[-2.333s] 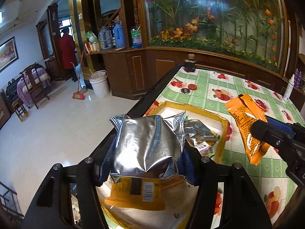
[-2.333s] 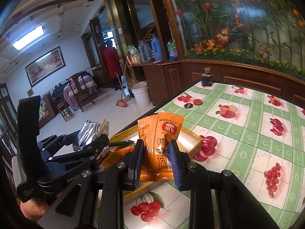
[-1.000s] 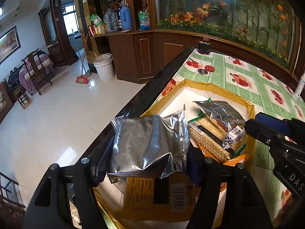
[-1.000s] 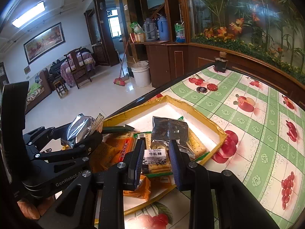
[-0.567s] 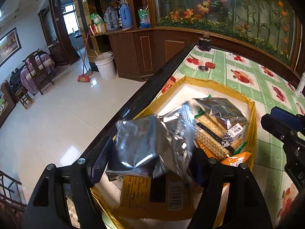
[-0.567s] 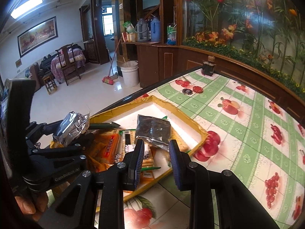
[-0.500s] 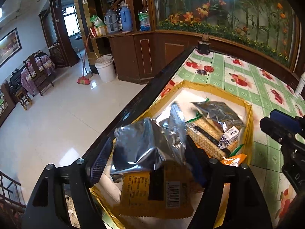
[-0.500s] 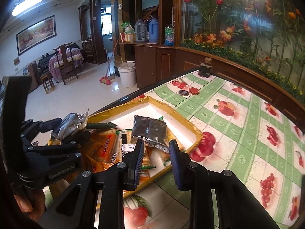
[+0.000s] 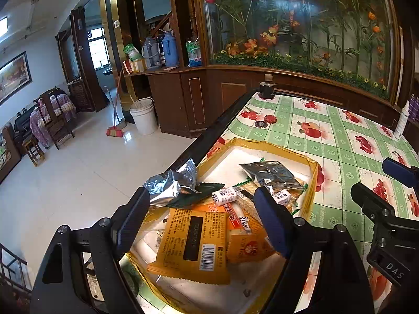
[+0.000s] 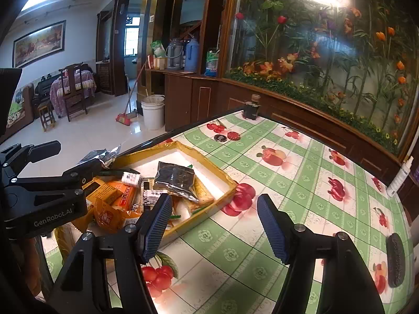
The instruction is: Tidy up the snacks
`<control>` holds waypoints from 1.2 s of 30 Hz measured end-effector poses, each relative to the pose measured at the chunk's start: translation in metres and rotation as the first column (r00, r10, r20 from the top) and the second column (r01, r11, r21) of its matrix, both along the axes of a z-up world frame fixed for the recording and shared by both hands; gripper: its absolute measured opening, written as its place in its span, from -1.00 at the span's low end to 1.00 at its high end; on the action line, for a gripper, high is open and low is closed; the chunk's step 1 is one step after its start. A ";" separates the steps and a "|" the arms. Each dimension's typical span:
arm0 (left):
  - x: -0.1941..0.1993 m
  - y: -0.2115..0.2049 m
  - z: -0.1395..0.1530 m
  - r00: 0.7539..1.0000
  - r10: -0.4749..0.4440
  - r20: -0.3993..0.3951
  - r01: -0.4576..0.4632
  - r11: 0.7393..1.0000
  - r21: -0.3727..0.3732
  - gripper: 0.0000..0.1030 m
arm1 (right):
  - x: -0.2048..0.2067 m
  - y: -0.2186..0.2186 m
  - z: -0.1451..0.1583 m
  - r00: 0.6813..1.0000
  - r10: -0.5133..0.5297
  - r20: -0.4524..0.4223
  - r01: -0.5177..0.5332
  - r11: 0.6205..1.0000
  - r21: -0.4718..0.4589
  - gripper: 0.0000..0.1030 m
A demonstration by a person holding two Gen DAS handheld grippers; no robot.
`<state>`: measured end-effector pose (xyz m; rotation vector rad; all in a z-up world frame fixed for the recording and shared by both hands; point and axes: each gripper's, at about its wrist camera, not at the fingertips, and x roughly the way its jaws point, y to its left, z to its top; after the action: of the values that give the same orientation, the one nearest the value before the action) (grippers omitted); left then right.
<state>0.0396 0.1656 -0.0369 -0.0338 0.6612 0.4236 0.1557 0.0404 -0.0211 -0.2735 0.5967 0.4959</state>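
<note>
From left to right: silver packet (image 9: 167, 187) lying on left rim of yellow tray (image 9: 313, 175) of snacks, left gripper (image 9: 201, 219) above tray with jaws opening and empty, right gripper (image 10: 213, 226) over green tablecloth (image 10: 314, 183), jaws opening, empty.

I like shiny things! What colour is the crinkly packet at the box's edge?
Silver foil packet, clearest in the left wrist view.

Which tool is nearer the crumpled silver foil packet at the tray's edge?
Left. The left tool hangs just over the crumpled silver foil packet, its jaws opening and empty. The right tool, jaws also opening, is off past the yellow tray's opposite side.
</note>
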 end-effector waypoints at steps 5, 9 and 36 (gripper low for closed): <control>-0.003 -0.012 0.007 1.000 -0.012 0.015 0.012 1.000 0.018 0.60 | -0.008 -0.015 0.008 0.999 -0.022 0.023 0.022 1.000 0.011 0.43; -0.005 -0.022 0.013 0.999 -0.022 0.024 0.021 0.999 0.036 0.63 | -0.012 -0.025 0.011 0.999 -0.034 0.028 0.034 0.999 0.023 0.44; -0.036 -0.049 0.032 0.994 -0.045 0.103 0.036 0.995 0.092 0.86 | -0.037 -0.042 0.022 0.998 -0.049 0.051 0.046 0.998 0.046 0.50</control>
<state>0.0039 0.1170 -0.0045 0.0426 0.5379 0.4091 0.1191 -0.0016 0.0009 -0.2289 0.5397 0.4542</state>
